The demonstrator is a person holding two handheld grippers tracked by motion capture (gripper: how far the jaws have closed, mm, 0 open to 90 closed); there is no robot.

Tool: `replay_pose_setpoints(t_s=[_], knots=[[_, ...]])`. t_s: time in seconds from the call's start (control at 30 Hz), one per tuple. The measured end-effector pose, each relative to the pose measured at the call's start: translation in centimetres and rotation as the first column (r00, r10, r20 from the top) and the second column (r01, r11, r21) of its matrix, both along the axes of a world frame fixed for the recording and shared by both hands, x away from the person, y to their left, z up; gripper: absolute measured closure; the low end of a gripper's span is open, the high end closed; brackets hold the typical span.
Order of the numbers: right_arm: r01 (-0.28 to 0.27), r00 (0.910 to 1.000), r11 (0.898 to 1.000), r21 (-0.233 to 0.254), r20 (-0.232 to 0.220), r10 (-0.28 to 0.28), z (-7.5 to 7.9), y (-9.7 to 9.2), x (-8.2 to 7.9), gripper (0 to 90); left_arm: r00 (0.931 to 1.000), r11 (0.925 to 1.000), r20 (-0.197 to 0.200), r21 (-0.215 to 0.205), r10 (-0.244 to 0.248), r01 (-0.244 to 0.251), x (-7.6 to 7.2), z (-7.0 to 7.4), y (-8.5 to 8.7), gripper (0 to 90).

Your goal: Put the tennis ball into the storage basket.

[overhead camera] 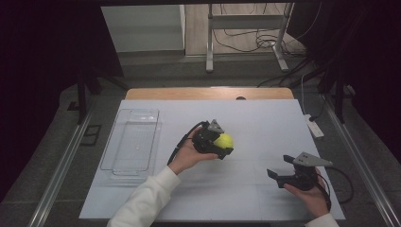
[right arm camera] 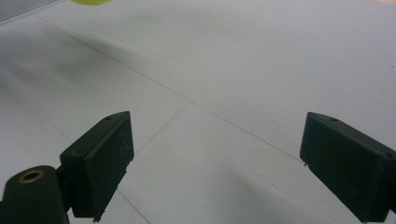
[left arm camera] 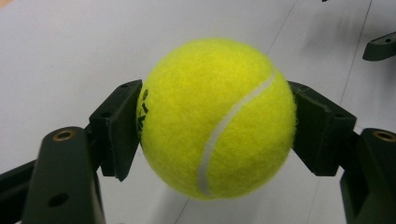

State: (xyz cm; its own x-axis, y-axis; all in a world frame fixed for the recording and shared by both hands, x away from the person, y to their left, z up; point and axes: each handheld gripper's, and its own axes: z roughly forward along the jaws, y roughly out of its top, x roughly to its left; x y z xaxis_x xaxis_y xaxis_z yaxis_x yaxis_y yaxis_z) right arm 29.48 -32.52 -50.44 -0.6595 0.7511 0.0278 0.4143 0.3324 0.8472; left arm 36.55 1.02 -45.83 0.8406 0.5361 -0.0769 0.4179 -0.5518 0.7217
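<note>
A yellow tennis ball (overhead camera: 224, 140) sits between the jaws of my left gripper (overhead camera: 222, 142), held above the middle of the white table sheet (overhead camera: 255, 123). In the left gripper view the ball (left arm camera: 217, 116) has a white seam and both black pads (left arm camera: 116, 128) press on its sides, so the gripper is shut on it. My right gripper (overhead camera: 280, 168) rests low at the front right, held by a hand. In the right gripper view its gripper (right arm camera: 215, 163) stands open with bare sheet between the pads. A sliver of the ball (right arm camera: 91, 2) shows at the top edge.
A clear plastic tray (overhead camera: 132, 142) lies on the left part of the sheet. A white power strip (overhead camera: 314, 126) sits at the right edge. The wooden table edge (overhead camera: 208, 93) runs along the back, with a metal stand and cables on the floor behind.
</note>
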Motion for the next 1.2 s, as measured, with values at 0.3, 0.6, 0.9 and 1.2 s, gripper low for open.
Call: replay_pose_setpoints(t_s=[0.3, 0.6, 0.9, 1.2], knots=[[0.001, 1.0, 1.0, 0.0, 0.0, -0.001, 0.0, 0.0, 0.0, 10.2, 0.9999, 0.9999, 0.004, -0.006, 0.015, -0.015, -0.2, -0.1, 0.8, 26.9], [0.003, 1.0, 1.0, -0.001, -0.001, -0.003, 0.0, 0.0, 0.0, 10.2, 0.9996, 0.9997, 0.013, -0.009, 0.025, -0.024, -0.5, 0.0, 1.6, 26.9], [0.005, 1.0, 1.0, -0.003, -0.003, -0.005, -0.1, 0.0, 0.0, 10.2, 0.999, 0.999, 0.02, -0.021, 0.04, -0.04, -1.0, 0.0, 2.6, 26.9], [0.007, 1.0, 1.0, -0.004, -0.006, -0.007, -0.1, -0.1, 0.0, 10.3, 0.9983, 0.9984, 0.035, -0.033, 0.047, -0.046, -1.1, 0.2, 3.3, 26.9]])
